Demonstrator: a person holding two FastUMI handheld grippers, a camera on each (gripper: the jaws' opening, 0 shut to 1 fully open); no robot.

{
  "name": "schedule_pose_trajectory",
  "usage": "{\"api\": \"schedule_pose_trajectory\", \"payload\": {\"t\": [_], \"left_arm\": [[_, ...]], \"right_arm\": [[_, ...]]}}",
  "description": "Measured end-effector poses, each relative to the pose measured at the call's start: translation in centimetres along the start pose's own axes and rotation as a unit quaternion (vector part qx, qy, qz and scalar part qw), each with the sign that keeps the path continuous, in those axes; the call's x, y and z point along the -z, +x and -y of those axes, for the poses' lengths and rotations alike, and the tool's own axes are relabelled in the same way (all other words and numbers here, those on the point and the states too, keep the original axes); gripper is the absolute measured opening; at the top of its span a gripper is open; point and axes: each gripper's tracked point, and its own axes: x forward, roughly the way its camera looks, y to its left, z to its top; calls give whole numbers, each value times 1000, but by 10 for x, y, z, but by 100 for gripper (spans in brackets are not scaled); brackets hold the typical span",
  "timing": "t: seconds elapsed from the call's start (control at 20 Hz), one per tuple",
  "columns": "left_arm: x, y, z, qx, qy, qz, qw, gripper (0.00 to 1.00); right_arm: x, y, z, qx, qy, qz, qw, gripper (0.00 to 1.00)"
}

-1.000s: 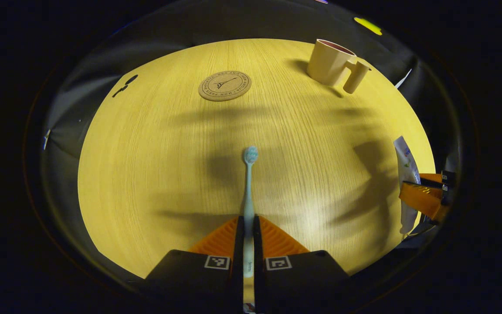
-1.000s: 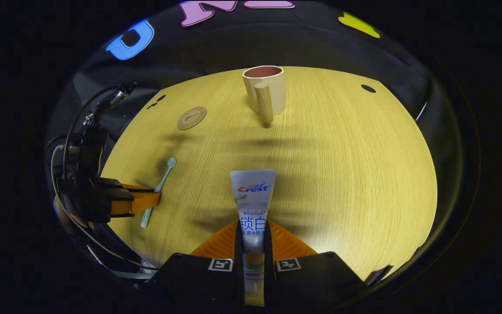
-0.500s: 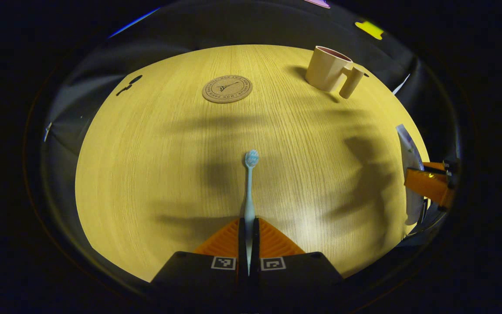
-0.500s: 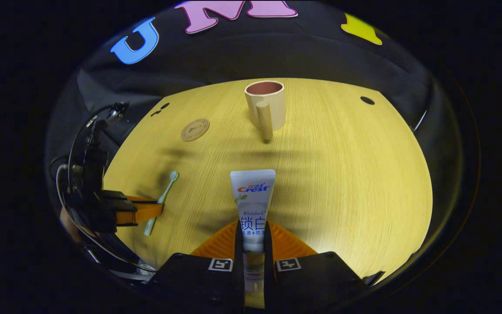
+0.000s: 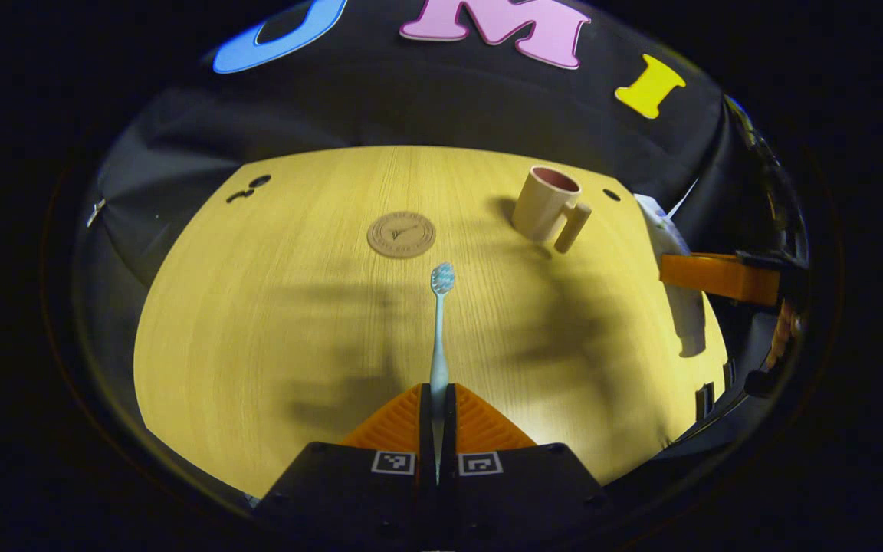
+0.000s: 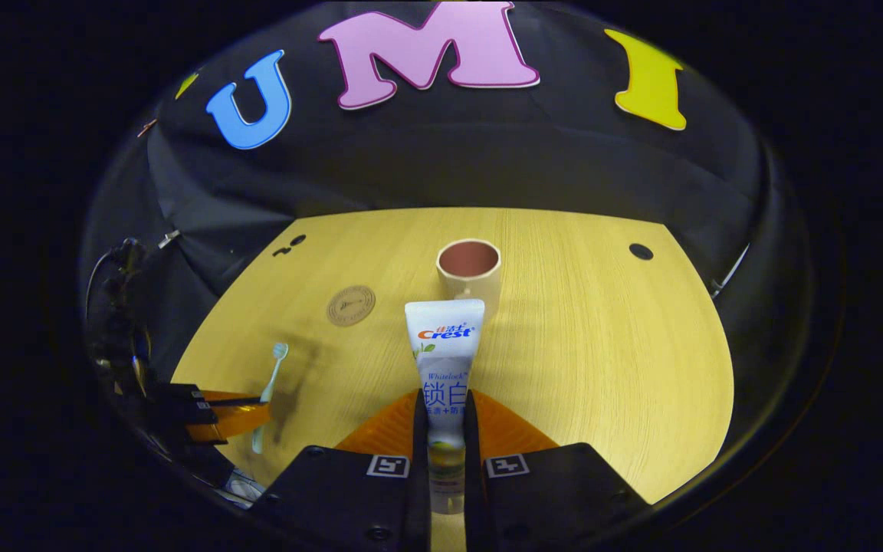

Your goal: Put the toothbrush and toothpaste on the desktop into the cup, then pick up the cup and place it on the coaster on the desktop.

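You get a dim booth with a brightly lit desk (image 5: 273,307); soft, smeared shadows streak across it in both views. Fisheye bending curves the desk's edges, and focus softens toward the rim.

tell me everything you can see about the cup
The cup is a beige, plastic-looking mug with a pinkish-brown inside and one thick cylindrical handle. It stands upright and empty on the wooden desktop, right of the round coaster and apart from it. Nothing touches it but the desktop.
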Motion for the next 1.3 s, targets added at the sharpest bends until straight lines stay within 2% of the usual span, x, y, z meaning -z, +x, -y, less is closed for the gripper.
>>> {"api": "schedule_pose_trajectory", "payload": {"t": [0.15,0.45,0.65,1.1,1.3], "left_arm": [[-22,-17,9,1,-6,31,999,6],[-67,-54,34,28,-36,120,992,6],[-84,-55,42,25,-32,141,989,6],[-91,-40,54,10,-69,158,985,6],[-105,-33,51,6,-94,168,981,6]], "right_arm": [[-43,9,0,-3,-5,40,999,20],[-120,35,4,-11,14,121,992,21],[-155,59,7,-16,4,176,984,21],[-198,120,22,-18,19,271,962,21],[-189,136,18,-25,-8,284,958,21]]}}
